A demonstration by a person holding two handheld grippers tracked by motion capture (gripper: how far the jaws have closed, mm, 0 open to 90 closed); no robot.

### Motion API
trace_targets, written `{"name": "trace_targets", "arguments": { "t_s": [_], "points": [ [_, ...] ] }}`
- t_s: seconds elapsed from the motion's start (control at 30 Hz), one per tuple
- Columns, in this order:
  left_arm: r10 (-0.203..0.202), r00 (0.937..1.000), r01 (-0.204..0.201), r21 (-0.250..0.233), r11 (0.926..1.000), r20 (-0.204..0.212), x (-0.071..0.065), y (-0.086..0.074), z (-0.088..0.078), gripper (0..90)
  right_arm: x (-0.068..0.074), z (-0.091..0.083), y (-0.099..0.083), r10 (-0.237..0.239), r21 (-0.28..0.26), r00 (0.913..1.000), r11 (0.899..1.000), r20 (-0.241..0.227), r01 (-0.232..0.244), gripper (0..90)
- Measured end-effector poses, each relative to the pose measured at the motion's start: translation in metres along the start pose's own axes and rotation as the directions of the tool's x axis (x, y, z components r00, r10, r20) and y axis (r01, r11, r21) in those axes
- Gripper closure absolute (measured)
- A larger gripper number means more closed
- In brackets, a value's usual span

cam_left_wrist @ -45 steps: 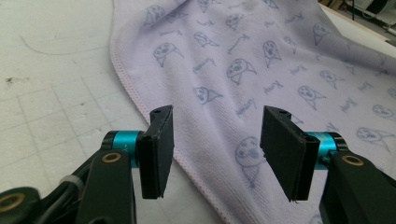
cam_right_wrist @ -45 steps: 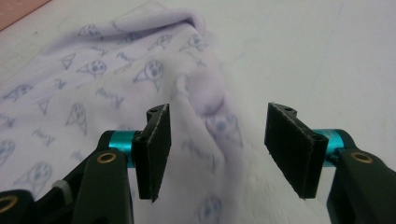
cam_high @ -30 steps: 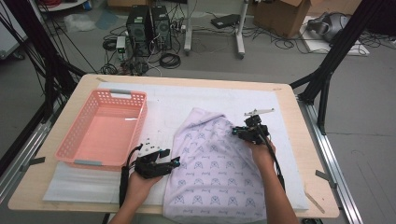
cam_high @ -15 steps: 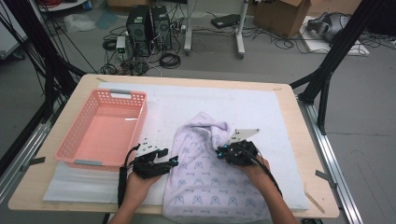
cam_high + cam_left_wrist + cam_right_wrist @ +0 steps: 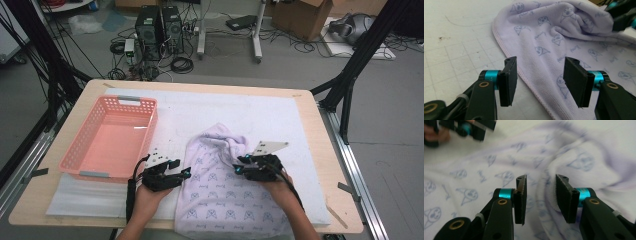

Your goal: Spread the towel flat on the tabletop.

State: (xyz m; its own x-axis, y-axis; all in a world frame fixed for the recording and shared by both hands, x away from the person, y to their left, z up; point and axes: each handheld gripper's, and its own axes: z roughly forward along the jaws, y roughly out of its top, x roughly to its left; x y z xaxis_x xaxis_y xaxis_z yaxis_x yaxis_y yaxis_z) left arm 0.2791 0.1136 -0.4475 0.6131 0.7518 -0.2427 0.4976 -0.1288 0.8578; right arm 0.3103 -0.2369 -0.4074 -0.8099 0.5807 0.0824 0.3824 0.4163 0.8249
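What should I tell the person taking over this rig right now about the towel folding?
Left tool: jaws open, hovering over the left hem of the towel, holding nothing.
Right tool: jaws have just been opening, now apart, with a fold of towel between them but not pinched.
Towel: lilac, printed, lying on the white mat; its far end is bunched into a loose hump, and the near edge hangs over the table front.
Basket: pink, left of the towel, nothing in it.
Done: far right corner dragged inward.
Left: probably flatten the hump, finish folding, perhaps put it in the basket.
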Motion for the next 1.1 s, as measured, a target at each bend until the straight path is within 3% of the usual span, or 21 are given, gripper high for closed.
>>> {"name": "trace_targets", "arguments": {
  "t_s": [0.1,0.2,0.27,0.37,0.47,0.5,0.53,0.57,0.63,0.73,0.8,0.87,0.93,1.0,1.03,1.1],
  "points": [
    [-0.001,1.0,0.001,0.0,1.0,0.002,0.0,0.0,0.001,45.0,-0.017,-0.019,0.004,0.057,-0.072,0.9958,0.996,0.072,-0.052,64.8],
    [0.006,1.0,-0.006,0.006,1.0,0.005,0.0,0.0,0.001,44.9,-0.034,-0.024,0.004,0.114,-0.057,0.9805,0.993,0.16,-0.106,71.4],
    [0.003,1.0,-0.003,0.005,1.0,0.003,-0.001,-0.001,0.002,44.8,-0.041,-0.018,0.003,0.135,-0.025,0.978,0.991,0.159,-0.133,68.6],
    [0.006,1.0,-0.007,0.008,0.9999,0.005,-0.001,-0.001,0.003,44.8,-0.046,-0.005,0.001,0.166,0.023,0.9789,0.985,0.12,-0.169,54.4],
    [0.005,1.0,-0.005,0.007,1.0,0.005,-0.002,-0.001,0.003,44.8,-0.048,0.012,0.001,0.179,0.106,0.9788,0.976,0.099,-0.19,53.2],
    [0.005,1.0,-0.005,0.006,1.0,0.007,-0.002,-0.001,0.003,44.8,-0.048,0.018,0.0,0.176,0.144,0.9795,0.971,0.097,-0.189,59.8],
    [0.006,1.0,-0.006,0.007,1.0,0.007,-0.002,-0.001,0.003,44.8,-0.047,0.022,-0.001,0.164,0.183,0.9832,0.967,0.079,-0.176,73.6],
    [0.006,1.0,-0.006,0.006,1.0,0.008,-0.001,0.0,0.002,44.8,-0.046,0.025,-0.002,0.14,0.22,0.9881,0.964,0.064,-0.151,79.5],
    [-0.001,1.0,0.001,-0.002,1.0,0.006,0.0,0.0,0.002,44.8,-0.044,0.023,-0.002,0.119,0.226,0.9911,0.966,0.06,-0.13,83.0],
    [0.003,1.0,-0.003,0.002,1.0,0.002,0.0,0.0,0.002,44.6,-0.047,0.007,-0.002,0.108,0.184,0.9814,0.973,0.159,-0.137,83.9],
    [0.006,1.0,-0.006,0.004,1.0,0.003,-0.001,0.0,0.002,44.6,-0.05,-0.005,-0.005,0.085,0.184,0.9601,0.973,0.267,-0.137,83.9],
    [0.005,1.0,-0.005,0.004,1.0,0.005,-0.002,0.0,0.002,44.6,-0.052,-0.02,-0.009,0.084,0.16,0.9272,0.975,0.365,-0.152,83.9],
    [0.011,0.9999,-0.011,0.007,0.9999,0.005,-0.002,0.0,0.003,44.7,-0.054,-0.034,-0.016,0.094,0.135,0.8839,0.975,0.458,-0.174,83.9],
    [0.01,0.9999,-0.01,0.008,0.9999,0.004,-0.003,-0.001,0.003,44.6,-0.058,-0.046,-0.026,0.088,0.146,0.839,0.97,0.537,-0.196,84.0],
    [0.008,1.0,-0.008,0.009,0.9999,0.003,-0.003,-0.001,0.004,44.6,-0.059,-0.051,-0.031,0.088,0.157,0.8211,0.965,0.564,-0.211,84.0],
    [0.011,0.9999,-0.011,0.013,0.9999,0.006,-0.005,-0.001,0.005,44.6,-0.061,-0.057,-0.043,0.086,0.193,0.8123,0.952,0.577,-0.238,83.9]
  ]
}}
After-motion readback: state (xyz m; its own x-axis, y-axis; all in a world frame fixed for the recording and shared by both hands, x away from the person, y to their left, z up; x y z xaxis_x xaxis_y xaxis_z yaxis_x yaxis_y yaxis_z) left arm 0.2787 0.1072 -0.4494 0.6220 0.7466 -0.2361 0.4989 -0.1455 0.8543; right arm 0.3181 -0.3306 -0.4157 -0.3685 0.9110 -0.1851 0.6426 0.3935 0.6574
